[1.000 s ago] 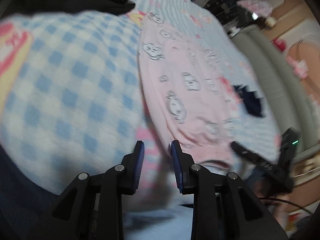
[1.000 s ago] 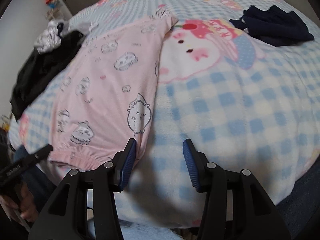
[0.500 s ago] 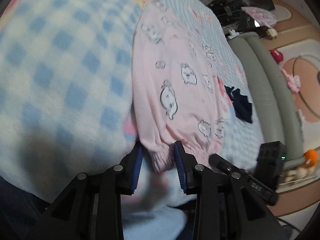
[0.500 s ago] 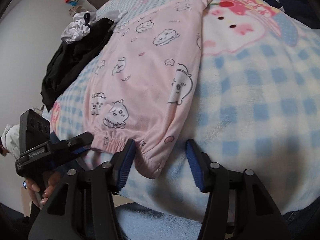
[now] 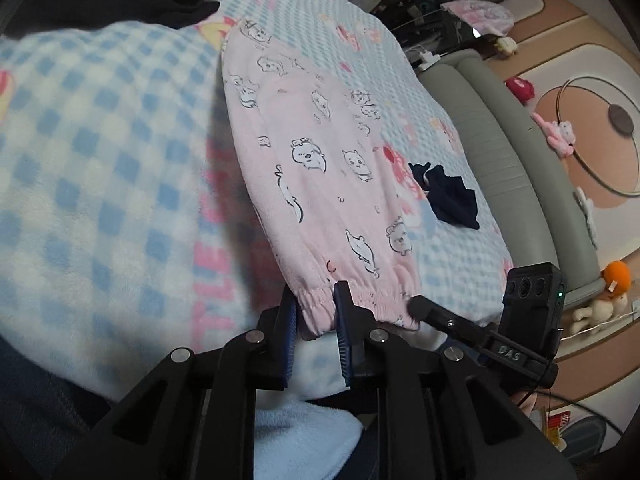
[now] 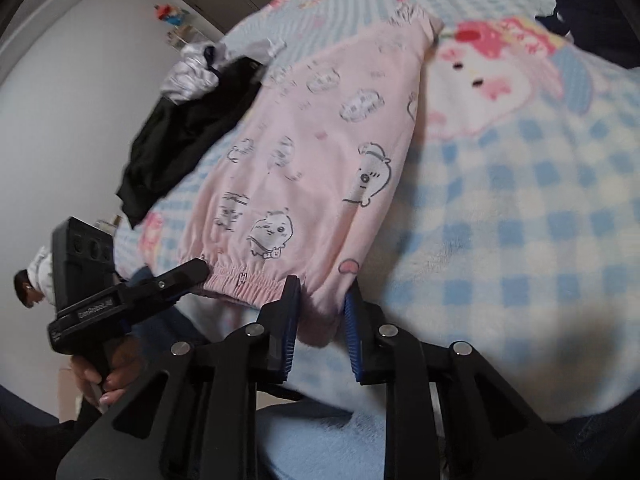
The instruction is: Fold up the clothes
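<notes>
Pink pyjama garment (image 5: 320,184) lies on the bed (image 5: 100,160); both grippers' (image 5: 315,312) (image 6: 322,304) jaws straddle its elastic hem, unclenched, so closing shallow could slip off.

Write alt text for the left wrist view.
The left claw straddles the elastic waistband of pink cartoon-print pants lying flat on a blue checked blanket; the right claw reaches the same waistband. A dark garment lies beyond.
</notes>
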Tool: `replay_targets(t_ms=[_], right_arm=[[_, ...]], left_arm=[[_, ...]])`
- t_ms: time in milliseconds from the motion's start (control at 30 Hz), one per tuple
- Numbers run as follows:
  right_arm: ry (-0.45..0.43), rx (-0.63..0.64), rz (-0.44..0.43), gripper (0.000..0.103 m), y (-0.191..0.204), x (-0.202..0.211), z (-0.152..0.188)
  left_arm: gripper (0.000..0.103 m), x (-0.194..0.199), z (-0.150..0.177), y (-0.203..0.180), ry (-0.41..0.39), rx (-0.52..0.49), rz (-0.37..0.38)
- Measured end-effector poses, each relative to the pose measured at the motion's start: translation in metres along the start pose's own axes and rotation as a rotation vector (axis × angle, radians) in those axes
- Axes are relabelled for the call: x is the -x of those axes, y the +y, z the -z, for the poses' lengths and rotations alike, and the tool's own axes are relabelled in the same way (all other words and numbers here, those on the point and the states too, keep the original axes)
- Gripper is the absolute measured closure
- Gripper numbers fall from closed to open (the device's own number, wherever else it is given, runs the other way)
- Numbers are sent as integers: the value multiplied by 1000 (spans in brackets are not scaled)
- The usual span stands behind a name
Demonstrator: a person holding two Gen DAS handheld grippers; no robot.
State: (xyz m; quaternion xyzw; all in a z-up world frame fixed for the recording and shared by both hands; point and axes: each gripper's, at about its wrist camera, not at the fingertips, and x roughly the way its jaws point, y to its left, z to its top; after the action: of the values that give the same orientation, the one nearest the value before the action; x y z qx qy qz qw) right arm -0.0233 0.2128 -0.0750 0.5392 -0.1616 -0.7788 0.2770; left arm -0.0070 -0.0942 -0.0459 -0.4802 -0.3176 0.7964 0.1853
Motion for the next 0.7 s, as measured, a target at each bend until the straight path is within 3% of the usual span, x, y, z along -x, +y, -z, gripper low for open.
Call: replay_targets(t_ms=[167, 267, 433, 467, 567, 600, 667, 700], right_arm=[[-1, 35, -18, 87, 11, 18, 6], [6, 35, -21, 86, 14, 24, 9], [52, -87, -7, 56, -10, 0, 6], [61, -99, -14, 46, -13, -4, 4], [73, -77, -38, 39, -10, -15, 1], [73, -60, -34, 46, -10, -20, 2], [61, -44, -36, 74, -6, -16, 4], [52, -39, -38, 82, -4, -12, 5]], left_arm=[[85, 9, 13, 5, 11, 6, -9], [85, -1, 17, 26, 43, 83, -18], [83, -9, 17, 32, 69, 106, -6], [83, -11, 18, 32, 74, 101, -14], [83, -17, 19, 35, 91, 119, -12], [82, -18, 19, 36, 94, 127, -5], [82, -18, 19, 34, 93, 121, -7], [82, -16, 19, 30, 83, 102, -14]])
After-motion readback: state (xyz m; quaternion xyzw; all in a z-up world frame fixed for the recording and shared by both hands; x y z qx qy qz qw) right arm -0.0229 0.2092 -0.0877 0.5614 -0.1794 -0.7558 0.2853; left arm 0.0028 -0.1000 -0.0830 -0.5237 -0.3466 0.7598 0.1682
